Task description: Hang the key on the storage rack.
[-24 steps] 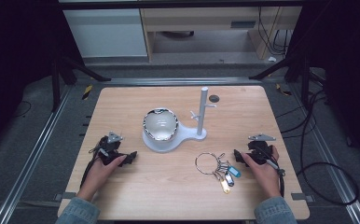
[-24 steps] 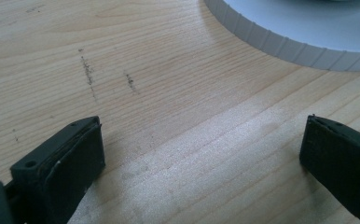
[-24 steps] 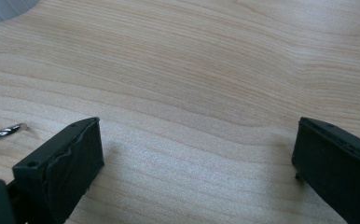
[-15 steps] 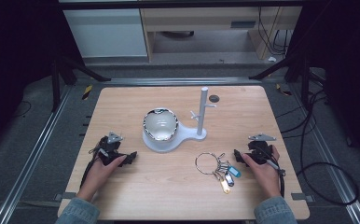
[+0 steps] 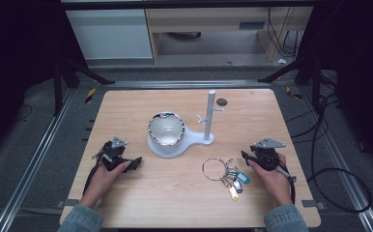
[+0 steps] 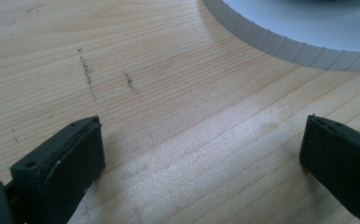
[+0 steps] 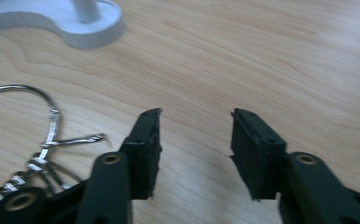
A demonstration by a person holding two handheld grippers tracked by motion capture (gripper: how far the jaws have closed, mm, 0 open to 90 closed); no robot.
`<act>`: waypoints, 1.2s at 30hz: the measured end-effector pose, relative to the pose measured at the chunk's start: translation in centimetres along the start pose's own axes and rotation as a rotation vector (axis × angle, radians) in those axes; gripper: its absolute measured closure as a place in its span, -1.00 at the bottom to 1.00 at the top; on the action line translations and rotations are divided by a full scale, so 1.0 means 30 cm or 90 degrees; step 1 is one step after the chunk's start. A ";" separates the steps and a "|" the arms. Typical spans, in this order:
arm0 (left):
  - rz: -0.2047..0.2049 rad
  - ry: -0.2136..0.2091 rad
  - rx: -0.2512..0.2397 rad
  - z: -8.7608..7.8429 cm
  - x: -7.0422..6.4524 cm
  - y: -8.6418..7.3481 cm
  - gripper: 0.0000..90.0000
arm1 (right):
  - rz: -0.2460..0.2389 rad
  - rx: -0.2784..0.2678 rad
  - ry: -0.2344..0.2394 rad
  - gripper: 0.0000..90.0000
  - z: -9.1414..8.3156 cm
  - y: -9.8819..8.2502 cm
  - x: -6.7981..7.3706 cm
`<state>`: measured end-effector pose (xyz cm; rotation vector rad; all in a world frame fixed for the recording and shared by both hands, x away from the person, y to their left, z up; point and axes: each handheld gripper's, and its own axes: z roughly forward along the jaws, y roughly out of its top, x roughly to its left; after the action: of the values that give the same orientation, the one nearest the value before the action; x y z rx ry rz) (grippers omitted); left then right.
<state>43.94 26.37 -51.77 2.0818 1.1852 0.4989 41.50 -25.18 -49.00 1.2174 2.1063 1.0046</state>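
The right gripper (image 5: 253,158) is seen with its jaws parted and nothing between them; in the right gripper view (image 7: 194,135) bare wood lies in the gap. It is held low over the table (image 5: 126,116), just beside the key ring (image 5: 223,171), which is not touched by it. The right hand (image 5: 270,176) is wrapped around the gripper's body from behind, the forearm coming in from the near edge of the table, with the jaws pointed toward the middle of the table.

The left gripper (image 5: 135,162) is likewise released, its jaws spread wide, as shown in the left gripper view (image 6: 201,154), where only table surface lies between them. It is rested at the table's near left, with the left hand (image 5: 108,175) closed over its back and the jaws aimed toward the white stand (image 5: 194,140).

The key ring lies flat on the wood at the near right, between the stand and the right gripper. It is made up of a large metal loop (image 7: 33,93) with several keys and tags fanned out on its near side, among them a blue tag (image 5: 243,178) and a yellow one (image 5: 233,193).

A bowl (image 5: 166,129) with a white inside is set on the round end of the stand's base, in front of the left gripper; nothing can be made out in it. From the other end of the base an upright white post (image 5: 210,113) with short pegs is raised, and nothing hangs on it. A small dark disc (image 5: 222,102) lies on the far part of the table behind the post.
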 end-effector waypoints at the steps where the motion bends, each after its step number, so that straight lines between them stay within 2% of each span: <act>1: 0.000 0.000 0.000 0.000 0.000 0.000 -1.00 | -0.010 -0.002 0.009 0.36 0.001 0.004 0.009; 3: 0.000 0.000 0.000 0.000 0.000 0.000 -1.00 | -0.035 -0.007 0.031 0.49 0.005 0.009 0.027; 4: 0.000 0.000 0.000 0.000 0.000 0.000 -1.00 | -0.035 -0.007 0.031 0.49 0.005 0.009 0.027; 7: 0.000 0.000 0.000 0.000 0.000 0.000 -1.00 | -0.073 0.001 0.072 0.61 0.017 0.017 0.064; 11: -0.002 0.000 -0.002 0.001 -0.001 0.000 -1.00 | -0.092 0.003 0.095 0.59 0.023 0.021 0.086; 12: -0.002 0.000 -0.002 0.001 -0.001 0.000 -1.00 | -0.098 0.004 0.109 0.52 0.027 0.023 0.097; 14: -0.002 0.000 -0.002 0.001 -0.001 0.000 -1.00 | -0.105 0.009 0.118 0.44 0.037 0.025 0.107; 19: 0.000 0.000 0.000 0.000 0.000 0.000 -1.00 | -0.111 0.016 0.135 0.36 0.058 0.031 0.124; 23: 0.000 0.000 0.000 0.000 0.000 0.000 -1.00 | -0.114 0.043 0.140 0.49 0.071 0.026 0.125; 24: 0.001 0.000 0.000 0.000 0.000 0.000 -1.00 | -0.106 0.054 0.145 0.60 0.072 0.021 0.119; 26: 0.001 0.000 0.000 0.000 0.000 0.000 -1.00 | -0.104 0.057 0.148 0.64 0.070 0.020 0.118; 31: 0.000 0.000 0.000 0.000 0.000 0.000 -1.00 | -0.093 0.071 0.141 0.80 0.049 0.012 0.113; 34: 0.000 0.000 0.000 0.000 0.000 0.000 -1.00 | -0.076 0.074 0.143 0.80 0.027 -0.004 0.109; 36: 0.001 0.000 0.000 0.000 0.000 0.000 -1.00 | -0.076 0.074 0.141 0.78 0.006 -0.013 0.107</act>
<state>43.95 26.37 -51.77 2.0822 1.1838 0.4987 39.93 -22.41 -49.60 1.0595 2.4084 1.0157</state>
